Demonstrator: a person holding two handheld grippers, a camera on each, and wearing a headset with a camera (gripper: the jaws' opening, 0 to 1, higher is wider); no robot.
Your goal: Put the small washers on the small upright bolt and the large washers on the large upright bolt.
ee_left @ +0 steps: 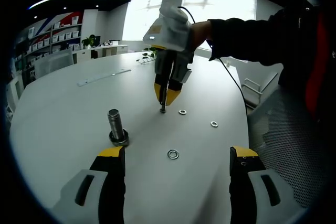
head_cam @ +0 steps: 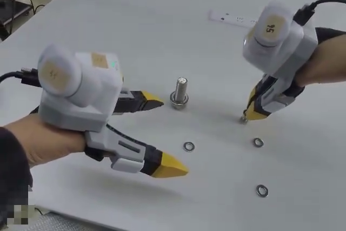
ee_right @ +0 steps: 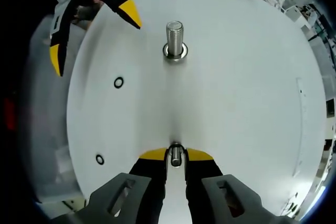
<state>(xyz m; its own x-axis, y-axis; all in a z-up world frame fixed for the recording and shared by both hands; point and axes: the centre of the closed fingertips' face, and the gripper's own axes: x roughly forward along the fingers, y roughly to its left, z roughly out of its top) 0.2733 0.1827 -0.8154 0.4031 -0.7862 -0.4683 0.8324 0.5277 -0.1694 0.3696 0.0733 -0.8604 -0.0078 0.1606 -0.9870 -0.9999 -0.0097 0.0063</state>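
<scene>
On open table (head_cam: 135,31), right gripper (head_cam: 248,115) clamping bolt (ee_right: 176,157)

The large bolt (head_cam: 180,91) stands upright mid-tabletop (head_cam: 135,25). To its right stands the small bolt (head_cam: 244,118), between the fingers of the right gripper (head_cam: 247,116). Three washers lie nearer the person, well apart: the left washer (head_cam: 188,146) before the large bolt, the middle washer (head_cam: 258,143) right of it, and the nearest washer (head_cam: 262,190) before that.

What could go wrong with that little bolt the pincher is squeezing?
The right gripper pinches the small bolt on the table; letting go carelessly might tip it over. The washers lie flat, so one could slide away when jaws try to grab it.
</scene>
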